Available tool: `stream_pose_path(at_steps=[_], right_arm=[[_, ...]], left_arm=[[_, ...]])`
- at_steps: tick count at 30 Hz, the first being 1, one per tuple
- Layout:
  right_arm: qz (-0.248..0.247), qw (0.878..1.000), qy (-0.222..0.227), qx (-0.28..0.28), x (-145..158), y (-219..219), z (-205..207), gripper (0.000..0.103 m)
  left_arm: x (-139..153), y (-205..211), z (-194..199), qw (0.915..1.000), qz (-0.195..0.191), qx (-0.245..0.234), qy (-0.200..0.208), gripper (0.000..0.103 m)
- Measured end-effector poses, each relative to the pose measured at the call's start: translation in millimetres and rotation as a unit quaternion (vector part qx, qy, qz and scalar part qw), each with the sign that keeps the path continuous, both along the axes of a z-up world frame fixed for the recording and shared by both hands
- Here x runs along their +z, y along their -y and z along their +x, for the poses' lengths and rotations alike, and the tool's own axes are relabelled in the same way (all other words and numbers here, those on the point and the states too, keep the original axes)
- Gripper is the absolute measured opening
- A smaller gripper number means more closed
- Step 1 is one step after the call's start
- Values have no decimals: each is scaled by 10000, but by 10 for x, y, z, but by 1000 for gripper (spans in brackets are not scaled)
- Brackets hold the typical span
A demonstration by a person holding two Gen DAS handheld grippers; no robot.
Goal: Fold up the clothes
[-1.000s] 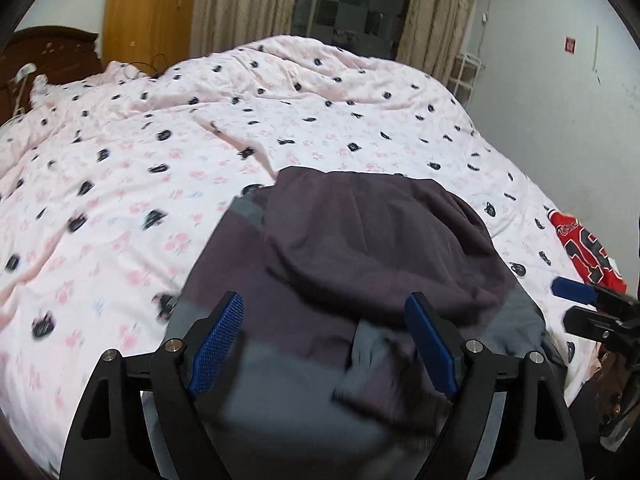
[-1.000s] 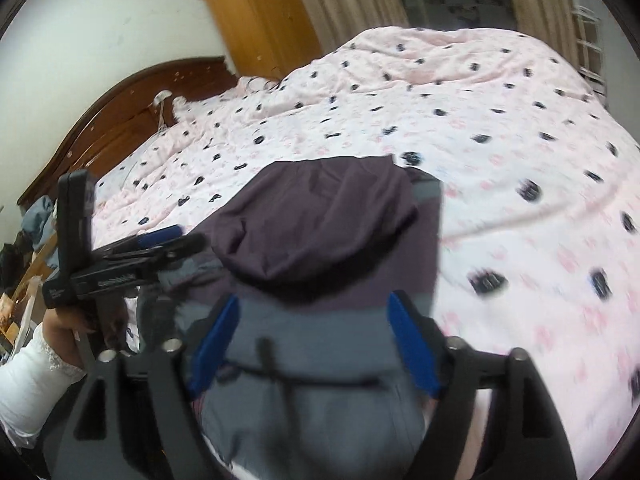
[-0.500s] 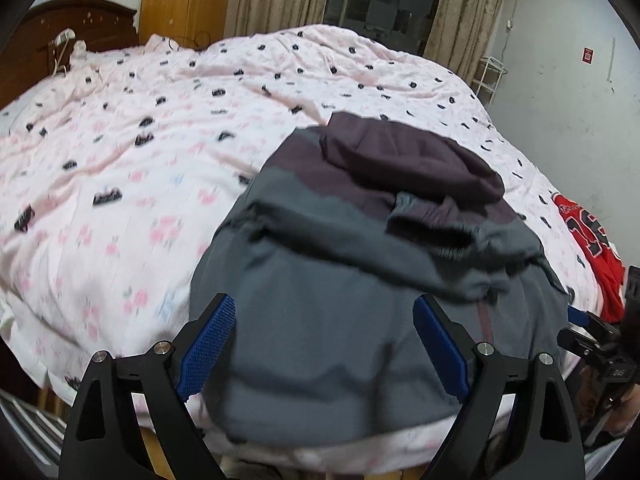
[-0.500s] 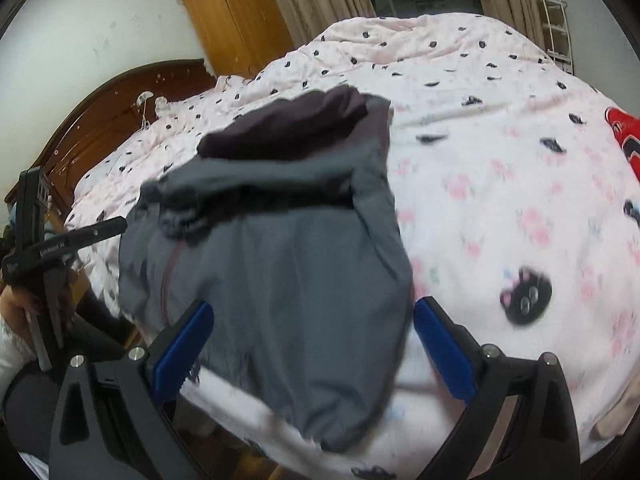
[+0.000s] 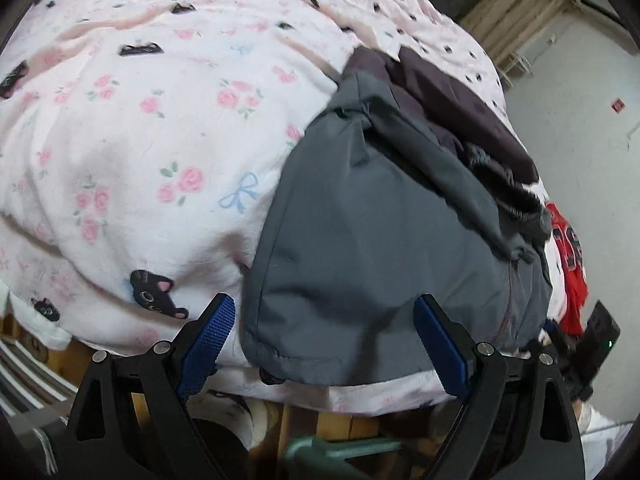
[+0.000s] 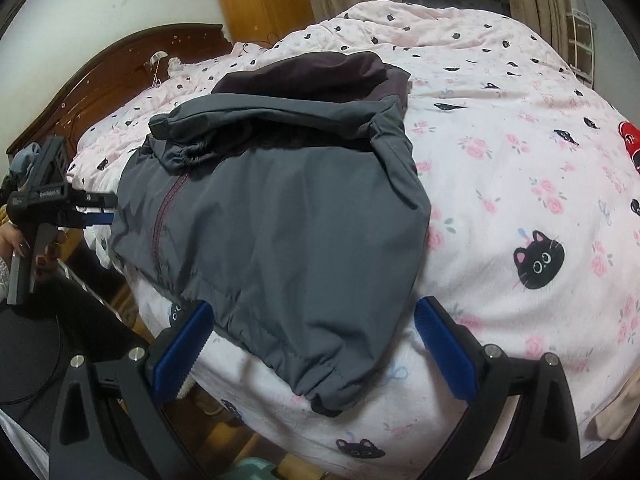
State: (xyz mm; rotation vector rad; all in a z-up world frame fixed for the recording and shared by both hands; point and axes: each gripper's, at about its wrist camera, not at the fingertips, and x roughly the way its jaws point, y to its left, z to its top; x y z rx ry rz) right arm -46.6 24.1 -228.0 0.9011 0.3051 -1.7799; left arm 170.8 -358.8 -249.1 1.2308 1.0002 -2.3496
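1. Status: grey jacket (image 6: 276,216) lies at the near edge of the bed (image 6: 520,184), partly folded; dark purple lining (image 6: 320,76) sits bunched at the far end, hem overhangs the edge.
2. Left gripper (image 5: 324,344): fingers wide, empty, at the hem's left corner.
3. Right gripper (image 6: 314,344): fingers wide, empty, w/ hem between them, not touching.
4. Recommended: pinch both hem corners through all layers, approx. level w/ each other.
5. Lift, carry hem toward the bunched end, keep edge taut.
6. Risk: slick fabric may slip; red garment (image 5: 570,264) lies near, keep clear.
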Motion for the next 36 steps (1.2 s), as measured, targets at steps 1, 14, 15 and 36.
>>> stream_pose_path(at_steps=[1,14,15,36], right_arm=[[-21,10000,36,-12,-2,-3,-9,103],[-135,9997,199,-26,-2,-23,-47,103],[-129,9997,182,-26,-3,-20,-43,103],[-151,9998,154,24,-6,-28,-39,103]], left_arm=[[-31,24,-36,9999,68,-113,72,88],[-240,237,-277,9921,1016,-709,201,100],[-233,199,-300,9917,1002,-778,209,100],[163,-116,-355,9779,1406,-1397,-660,68]])
